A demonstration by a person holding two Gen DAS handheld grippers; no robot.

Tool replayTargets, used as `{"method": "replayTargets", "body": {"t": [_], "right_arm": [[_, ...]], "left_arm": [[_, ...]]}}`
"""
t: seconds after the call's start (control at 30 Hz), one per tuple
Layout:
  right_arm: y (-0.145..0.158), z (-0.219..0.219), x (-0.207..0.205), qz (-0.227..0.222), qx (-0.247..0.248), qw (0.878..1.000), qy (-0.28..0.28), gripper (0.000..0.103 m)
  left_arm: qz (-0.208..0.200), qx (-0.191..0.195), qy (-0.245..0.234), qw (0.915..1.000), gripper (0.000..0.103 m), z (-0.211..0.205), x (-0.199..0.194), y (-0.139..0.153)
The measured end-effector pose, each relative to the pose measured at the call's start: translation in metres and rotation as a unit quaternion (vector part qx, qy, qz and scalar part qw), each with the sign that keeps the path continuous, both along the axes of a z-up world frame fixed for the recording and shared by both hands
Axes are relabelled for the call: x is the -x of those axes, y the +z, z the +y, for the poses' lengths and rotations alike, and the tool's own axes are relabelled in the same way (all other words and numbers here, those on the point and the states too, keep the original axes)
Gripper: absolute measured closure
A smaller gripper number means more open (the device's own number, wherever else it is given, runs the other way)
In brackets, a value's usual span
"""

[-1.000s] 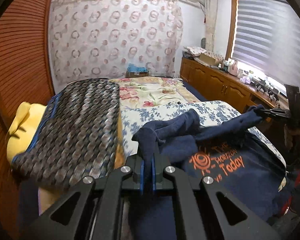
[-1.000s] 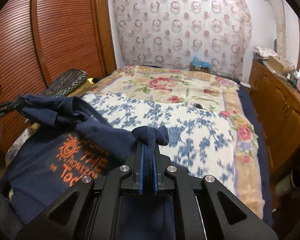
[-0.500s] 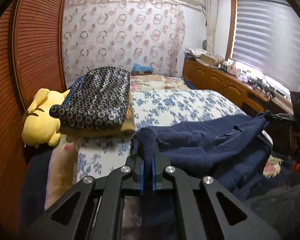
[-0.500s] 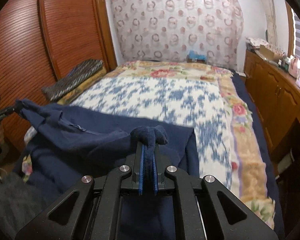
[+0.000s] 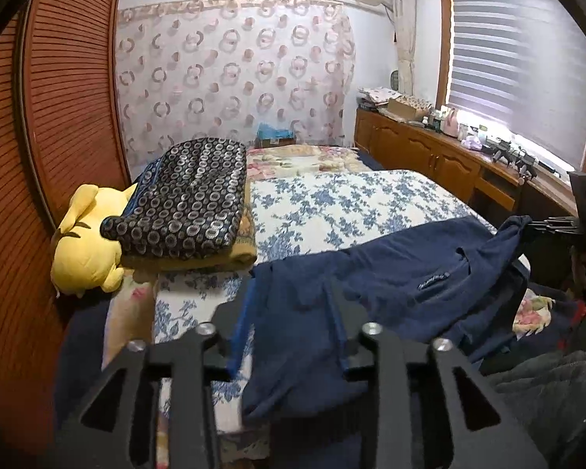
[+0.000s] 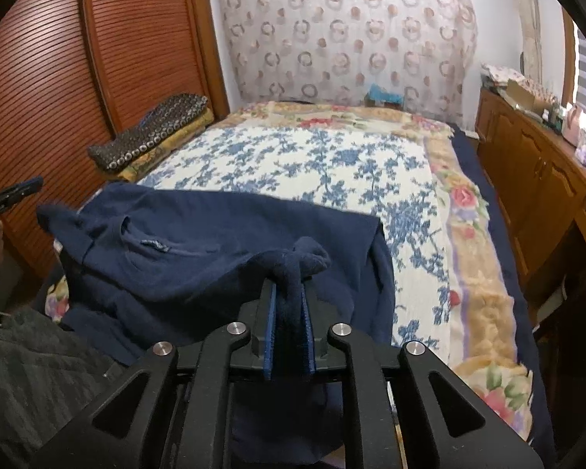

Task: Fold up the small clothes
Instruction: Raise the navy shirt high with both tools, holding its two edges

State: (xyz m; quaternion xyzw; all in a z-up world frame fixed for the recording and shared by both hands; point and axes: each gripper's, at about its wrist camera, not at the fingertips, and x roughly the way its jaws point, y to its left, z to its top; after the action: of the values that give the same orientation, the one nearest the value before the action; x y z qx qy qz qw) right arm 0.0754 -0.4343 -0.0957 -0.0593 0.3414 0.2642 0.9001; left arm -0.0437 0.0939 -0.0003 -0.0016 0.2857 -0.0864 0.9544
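Note:
A navy blue shirt (image 5: 394, 273) lies back side up across the near end of the bed, its neck label showing; it also fills the right wrist view (image 6: 199, 242). My left gripper (image 5: 291, 312) is open, its fingers apart over the shirt's left corner, which lies loose between them. My right gripper (image 6: 289, 312) is shut on a bunched corner of the shirt (image 6: 301, 260) and also shows at the far right of the left wrist view (image 5: 527, 226).
The bed (image 6: 324, 164) has a blue floral cover. A folded dark patterned blanket (image 5: 187, 203) and a yellow plush toy (image 5: 84, 250) lie at its left edge by the wooden wardrobe (image 5: 47, 117). A wooden cabinet (image 6: 535, 172) runs along the right.
The shirt was turned over and laid on the bed, hiding its orange print. My left gripper opened and let go of its corner. My right gripper kept its hold.

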Motion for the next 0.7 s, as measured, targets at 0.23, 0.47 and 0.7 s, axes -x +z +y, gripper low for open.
{"method": "replayTargets", "body": {"t": [0.23, 0.47, 0.7], "right_arm": [[0.015, -0.001, -0.004, -0.021, -0.003, 1.000, -0.012, 0.069], [0.009, 0.002, -0.023, -0.025, 0.008, 0.999, -0.022, 0.056], [-0.004, 0.000, -0.058, -0.018, 0.015, 0.999, -0.044, 0.050]], "left_arm": [[0.011, 0.011, -0.010, 0.9998, 0.043, -0.005, -0.033, -0.008], [0.043, 0.007, -0.005, 0.9991, 0.043, -0.003, -0.081, -0.029], [0.060, 0.000, 0.008, 0.9981, 0.043, 0.007, -0.115, -0.042]]}}
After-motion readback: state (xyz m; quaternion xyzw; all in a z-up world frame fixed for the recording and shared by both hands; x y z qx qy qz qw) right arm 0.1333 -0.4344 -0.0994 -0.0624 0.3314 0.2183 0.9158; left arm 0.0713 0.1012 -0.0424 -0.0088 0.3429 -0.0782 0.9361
